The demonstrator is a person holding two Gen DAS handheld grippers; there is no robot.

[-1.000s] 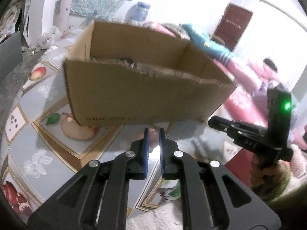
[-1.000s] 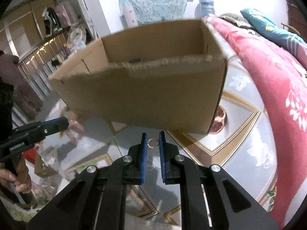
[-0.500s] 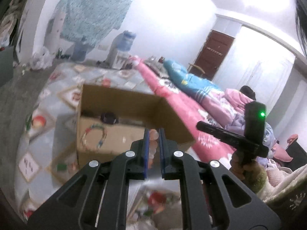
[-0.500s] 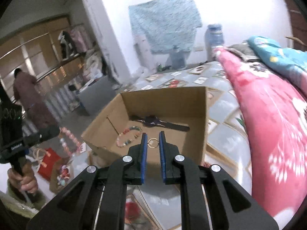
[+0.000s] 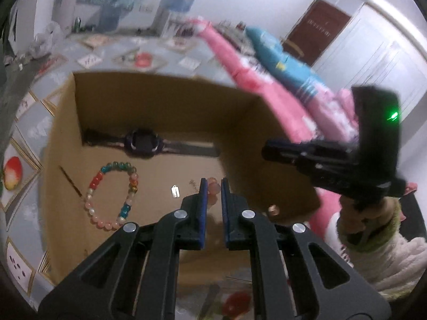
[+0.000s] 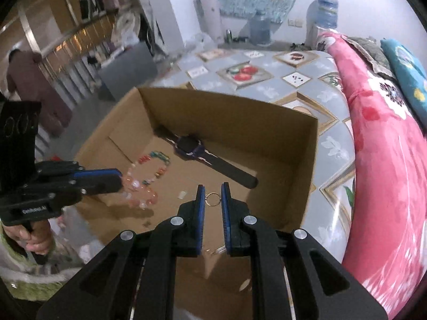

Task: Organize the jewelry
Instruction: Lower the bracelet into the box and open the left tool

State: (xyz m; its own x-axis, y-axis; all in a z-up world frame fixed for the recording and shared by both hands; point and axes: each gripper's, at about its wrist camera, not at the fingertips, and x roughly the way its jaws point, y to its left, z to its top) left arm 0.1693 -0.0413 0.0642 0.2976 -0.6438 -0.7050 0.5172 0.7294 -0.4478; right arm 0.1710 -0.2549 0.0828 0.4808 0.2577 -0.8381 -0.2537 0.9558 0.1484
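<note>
Bedroom with a fruit-patterned mat (image 6: 328, 146) underfoot and a pink quilt (image 6: 387, 186) along its right side. On the mat, an open cardboard box (image 5: 160, 93), seen from above and from the near side.

Above the box's near edge, two black tools with blue pads, each gripped by a person's hand and tilted down into the box. Left hand-held gripper (image 5: 213, 184) pinching a pink bracelet (image 5: 212, 190) between its pads, the jaws just starting to ease apart, beads dangling from the tip over the left half of the box. Right hand-held gripper (image 6: 212, 186) clenched on a small ring (image 6: 212, 199), held flat-on across the narrow gap between its pads.

Inside the box, a dark watch (image 5: 144, 146) lying lengthwise along the far wall, strap stretched out to both sides. Nearer and to the left, a beaded bracelet (image 5: 112, 194) in mixed colours, flat on the cardboard. Between it and the pads, a tiny pale tag (image 5: 174, 191).

Bare cardboard straight below and just ahead of both tips. Ring poised over the right half, near the watch strap's right end, so closer to the watch than to the beads. Pink bracelet closer to the beaded one. Likely next: a short drop for each onto its own side, with some risk of the pink beads landing on the mixed ones.
</note>
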